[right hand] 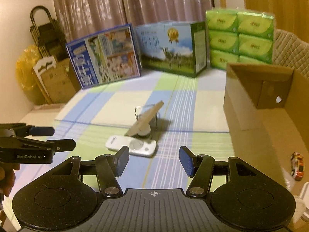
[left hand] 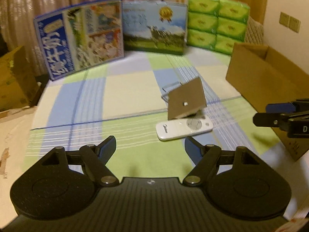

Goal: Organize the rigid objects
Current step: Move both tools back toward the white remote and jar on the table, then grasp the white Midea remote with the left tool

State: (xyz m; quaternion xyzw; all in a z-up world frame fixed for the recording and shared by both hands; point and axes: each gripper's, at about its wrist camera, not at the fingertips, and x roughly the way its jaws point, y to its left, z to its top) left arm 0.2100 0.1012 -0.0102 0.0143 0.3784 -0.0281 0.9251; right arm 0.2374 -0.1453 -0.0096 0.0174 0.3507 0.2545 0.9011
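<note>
A white remote control [left hand: 184, 128] [right hand: 131, 146] lies on the checked cloth, just ahead of both grippers. Right behind it, touching or nearly so, a small tilted stand with a brown cardboard-coloured panel [left hand: 186, 101] [right hand: 144, 118] rests on a round white base with a clear frame. My left gripper [left hand: 150, 143] is open above the cloth, with nothing between its fingers and the remote slightly right of its gap. My right gripper [right hand: 154, 154] is open too and holds nothing; the remote's right end lies just beyond its left finger. Each gripper shows in the other's view [left hand: 270, 114] [right hand: 56, 138].
An open cardboard box [left hand: 266, 73] [right hand: 260, 89] stands at the right. At the back stand a blue printed carton [left hand: 81, 38], a carton with a cow picture [left hand: 154, 27] and a green tissue pack [left hand: 216, 23]. A toy car [right hand: 297, 166] lies at far right.
</note>
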